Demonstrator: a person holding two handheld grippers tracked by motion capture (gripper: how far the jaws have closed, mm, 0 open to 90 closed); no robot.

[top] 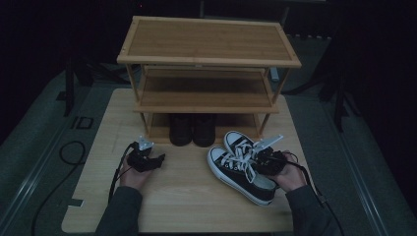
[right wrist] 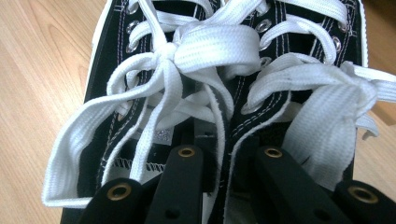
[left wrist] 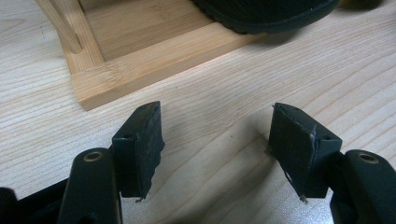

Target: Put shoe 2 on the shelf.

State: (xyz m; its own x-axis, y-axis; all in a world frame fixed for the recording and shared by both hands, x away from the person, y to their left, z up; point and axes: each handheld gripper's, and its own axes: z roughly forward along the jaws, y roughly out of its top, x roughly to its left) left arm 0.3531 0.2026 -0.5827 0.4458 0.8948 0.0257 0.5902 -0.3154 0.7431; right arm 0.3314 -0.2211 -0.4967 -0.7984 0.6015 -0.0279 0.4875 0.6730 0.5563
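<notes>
A pair of black canvas sneakers (top: pixel 236 169) with white laces lies side by side on the wooden table (top: pixel 187 206), right of centre. My right gripper (top: pixel 263 158) is over their heels. In the right gripper view its jaws (right wrist: pixel 229 154) stand close together, pinching the two sneakers' adjoining inner walls, left shoe (right wrist: pixel 109 70) and right shoe (right wrist: pixel 303 35). Loose white laces (right wrist: pixel 215 46) pile over the tongues. My left gripper (top: pixel 156 160) rests low over the table, left of centre, open. Nothing but bare wood lies between its pads (left wrist: pixel 217 140).
A three-tier bamboo shoe rack (top: pixel 206 54) stands at the back of the table. A dark pair of shoes (top: pixel 192 129) sits on its bottom shelf, its sole (left wrist: pixel 266 14) just beyond the rack's base rail (left wrist: pixel 154 60). A black cable (top: pixel 69 152) lies on the floor at left.
</notes>
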